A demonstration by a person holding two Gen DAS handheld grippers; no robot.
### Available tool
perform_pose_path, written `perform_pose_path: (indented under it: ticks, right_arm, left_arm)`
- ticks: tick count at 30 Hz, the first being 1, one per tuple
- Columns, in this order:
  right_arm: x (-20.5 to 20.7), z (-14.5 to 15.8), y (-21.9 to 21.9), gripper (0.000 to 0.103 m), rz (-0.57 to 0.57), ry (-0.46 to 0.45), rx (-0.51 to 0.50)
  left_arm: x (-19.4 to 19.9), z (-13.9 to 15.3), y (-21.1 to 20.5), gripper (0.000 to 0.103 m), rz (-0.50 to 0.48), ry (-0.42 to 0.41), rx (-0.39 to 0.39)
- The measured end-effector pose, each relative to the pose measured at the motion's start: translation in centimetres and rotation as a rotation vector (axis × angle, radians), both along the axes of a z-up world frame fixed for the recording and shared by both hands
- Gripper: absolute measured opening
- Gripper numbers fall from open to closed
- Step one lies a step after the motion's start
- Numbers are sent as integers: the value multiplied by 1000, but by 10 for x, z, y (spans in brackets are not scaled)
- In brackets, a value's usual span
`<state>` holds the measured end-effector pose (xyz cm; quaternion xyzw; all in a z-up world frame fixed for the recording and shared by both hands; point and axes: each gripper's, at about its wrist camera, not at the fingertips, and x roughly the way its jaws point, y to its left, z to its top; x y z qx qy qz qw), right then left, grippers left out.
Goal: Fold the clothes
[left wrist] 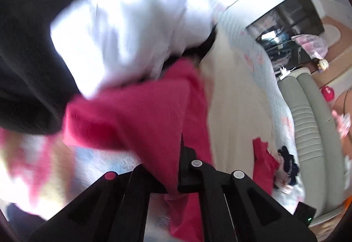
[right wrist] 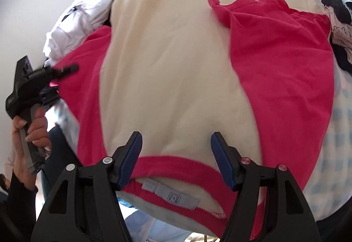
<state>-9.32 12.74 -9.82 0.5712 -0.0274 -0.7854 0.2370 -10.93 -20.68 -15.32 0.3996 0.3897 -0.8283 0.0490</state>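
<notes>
Your right gripper point(right wrist: 176, 154) has its jaws wide apart, holding nothing; the two blue pads point(right wrist: 131, 159) hover over the collar point(right wrist: 171, 162) of the top point(right wrist: 171, 79), one at either side of the neck opening. The grey label point(right wrist: 176, 194) lies just below and between them. Your left gripper point(left wrist: 176, 176) has its jaws together, clamped on a fold of the top's pink sleeve point(left wrist: 140, 109), which rises between the fingers and spreads away ahead of them, blurred.

In the right wrist view your left hand point(right wrist: 30, 127) wraps the handle from below, far left of the right jaws, with the tool tilted and its tip pointing in across the sleeve. A dark cuff point(right wrist: 21, 184) covers the wrist.

There is one top, cream in the body with two pink sleeves, lying inside out on the bed cover point(right wrist: 334, 143) straight ahead of the right jaws; the other sleeve point(right wrist: 286, 70) lies flat ahead and to their right. Beyond the left jaws sit one white garment point(left wrist: 132, 21) and one black one point(left wrist: 28, 61), both blurred. A dark, patterned item point(right wrist: 336, 8) lies far right of the right jaws; what it is you cannot tell.
</notes>
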Motion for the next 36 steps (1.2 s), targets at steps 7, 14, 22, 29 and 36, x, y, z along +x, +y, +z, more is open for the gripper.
perform_pose_path:
  ticks: [7,14,22,29,36]
  right_arm:
    - [0,-5,0,67,10,0,9]
    - [1,-9,5,67,15,-2,14]
    - [-7,21,37,67,-136,59,-3]
    - [-22,36,28,67,-98,105,17]
    - [-38,32,-62,68,237,136,72]
  left_arm:
    - [13,36,8,2,-4,41,-158]
    - [23,65,23,3,-45,73,-291]
    - [12,54,82,48,-299,64,-305]
    - [2,45,134,56,-522,55,-315]
    - [2,24,55,54,-323,-39,-306]
